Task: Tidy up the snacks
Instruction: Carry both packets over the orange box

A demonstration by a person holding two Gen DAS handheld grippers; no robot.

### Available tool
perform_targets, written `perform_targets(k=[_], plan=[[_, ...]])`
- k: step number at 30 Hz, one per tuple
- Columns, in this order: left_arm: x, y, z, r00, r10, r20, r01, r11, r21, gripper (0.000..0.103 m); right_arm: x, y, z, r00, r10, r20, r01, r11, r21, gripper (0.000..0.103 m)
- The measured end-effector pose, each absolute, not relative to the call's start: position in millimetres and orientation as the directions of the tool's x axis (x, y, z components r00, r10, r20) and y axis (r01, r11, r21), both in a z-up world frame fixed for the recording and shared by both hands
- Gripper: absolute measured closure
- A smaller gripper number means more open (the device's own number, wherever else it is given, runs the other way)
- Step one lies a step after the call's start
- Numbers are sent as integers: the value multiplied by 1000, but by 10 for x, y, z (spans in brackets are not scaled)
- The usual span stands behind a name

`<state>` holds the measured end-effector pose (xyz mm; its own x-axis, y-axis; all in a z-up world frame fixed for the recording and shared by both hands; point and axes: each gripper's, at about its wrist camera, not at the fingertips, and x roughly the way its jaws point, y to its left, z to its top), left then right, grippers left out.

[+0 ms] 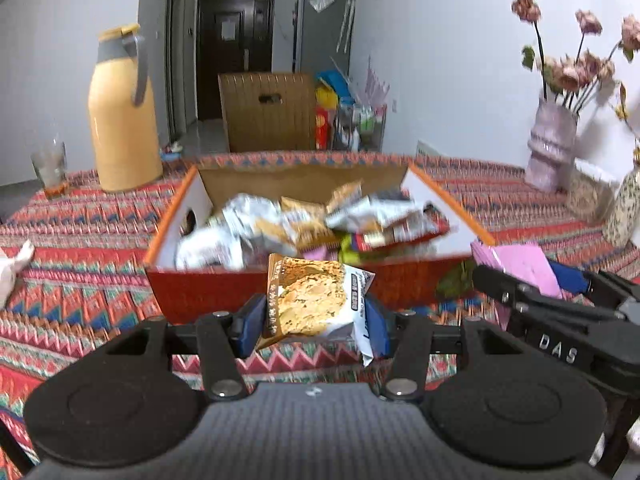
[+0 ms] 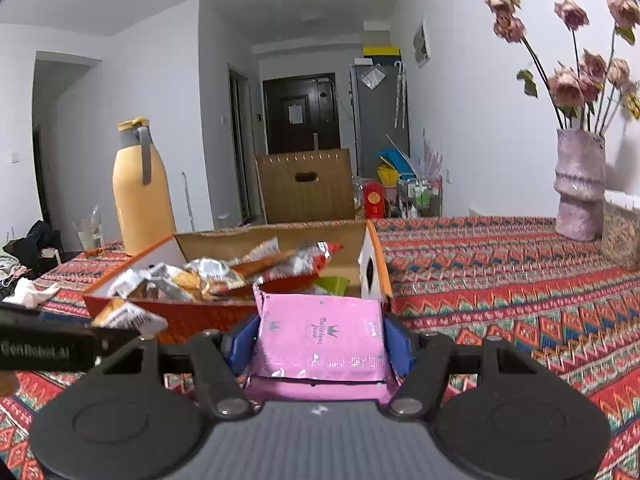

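Two packets held, one per gripper. Left gripper (image 1: 316, 322) clenched on a biscuit packet (image 1: 316, 300), lifted clear of the counter (image 1: 80, 300) just before the orange box (image 1: 200, 292) of snacks. Right gripper (image 2: 320, 346) clamped on a pink packet (image 2: 320, 336), close before the same box's near right corner.
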<state>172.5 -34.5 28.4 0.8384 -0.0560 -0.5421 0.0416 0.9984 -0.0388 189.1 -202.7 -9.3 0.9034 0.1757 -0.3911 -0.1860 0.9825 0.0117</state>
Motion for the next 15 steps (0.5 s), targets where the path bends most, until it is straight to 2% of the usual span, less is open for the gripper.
perform_targets(k=[15], plan=[[2069,-143,734,899,-30,-438,2,998,-64,50,2285,-1675,326,925,199,-324,-226,973,-46,38]])
